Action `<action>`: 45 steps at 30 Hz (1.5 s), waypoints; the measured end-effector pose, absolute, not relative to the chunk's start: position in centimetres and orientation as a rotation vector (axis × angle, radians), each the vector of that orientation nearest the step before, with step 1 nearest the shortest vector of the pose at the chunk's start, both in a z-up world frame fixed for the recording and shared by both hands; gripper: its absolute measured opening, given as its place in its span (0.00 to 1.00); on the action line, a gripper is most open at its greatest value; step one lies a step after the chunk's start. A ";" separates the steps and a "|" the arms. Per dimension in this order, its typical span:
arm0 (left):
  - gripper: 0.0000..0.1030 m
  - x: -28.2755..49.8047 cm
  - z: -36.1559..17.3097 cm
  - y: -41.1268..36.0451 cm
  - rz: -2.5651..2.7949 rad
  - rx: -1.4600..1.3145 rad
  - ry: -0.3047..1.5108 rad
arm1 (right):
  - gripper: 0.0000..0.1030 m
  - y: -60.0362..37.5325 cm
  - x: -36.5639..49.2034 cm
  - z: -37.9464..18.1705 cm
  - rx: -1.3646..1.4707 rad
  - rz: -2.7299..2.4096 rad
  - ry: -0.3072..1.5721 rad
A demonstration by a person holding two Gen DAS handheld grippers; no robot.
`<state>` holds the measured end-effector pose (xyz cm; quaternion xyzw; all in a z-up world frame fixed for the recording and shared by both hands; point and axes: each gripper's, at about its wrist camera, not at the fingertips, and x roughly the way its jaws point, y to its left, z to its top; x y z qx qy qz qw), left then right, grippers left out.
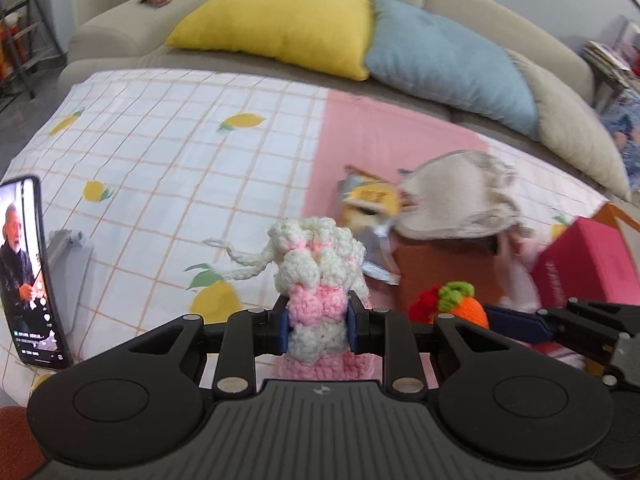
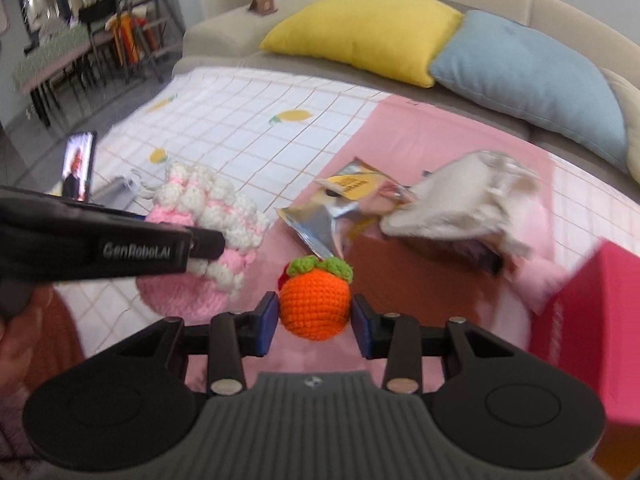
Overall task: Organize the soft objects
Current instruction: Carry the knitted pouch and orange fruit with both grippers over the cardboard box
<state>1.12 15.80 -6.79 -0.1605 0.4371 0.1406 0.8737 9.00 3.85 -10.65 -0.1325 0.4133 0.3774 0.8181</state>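
Orange crochet fruit (image 2: pixel 314 305) in right claw (image 2: pixel 316 320), near cardboard box (image 2: pixel 404 276) under cream cloth bag (image 2: pixel 456 204).

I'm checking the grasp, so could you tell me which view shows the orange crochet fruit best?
The right wrist view: the orange crochet fruit sits whole between the right tongs. The left wrist view shows only part of it.

Crocheted pouch (image 1: pixel 316 280): pink and cream bands. Crocheted fruit (image 2: pixel 314 306): orange, green leaves. Cloth (image 1: pixel 180 140), left of frame: white, orange grid, yellow lemons; pink panel at centre. Cushions, top: yellow (image 1: pixel 280 20), light blue (image 1: pixel 448 60). Box (image 2: pixel 592 320), right: magenta.
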 end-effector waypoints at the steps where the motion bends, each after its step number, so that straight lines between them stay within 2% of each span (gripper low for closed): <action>1: 0.29 1.1 -6.3 15.2 0.277 -0.328 0.905 | 0.38 2.9 8.7 -10.1 -0.268 0.800 0.875; 15: 0.29 3.3 -0.2 4.1 -0.097 -0.283 0.795 | 0.38 -11.6 7.9 -3.7 -0.117 0.509 0.789; 26: 0.29 8.1 1.5 -7.4 -0.413 -0.060 0.771 | 0.38 -23.6 9.7 -3.7 -0.160 0.226 0.829; 35: 0.29 12.8 -0.8 -16.7 -0.552 0.297 0.858 | 0.38 -28.2 13.0 -7.8 -0.352 0.110 0.844; 45: 0.30 15.4 -5.7 -20.9 -0.544 0.591 0.920 | 0.38 -28.1 16.6 -11.9 -0.440 0.119 0.893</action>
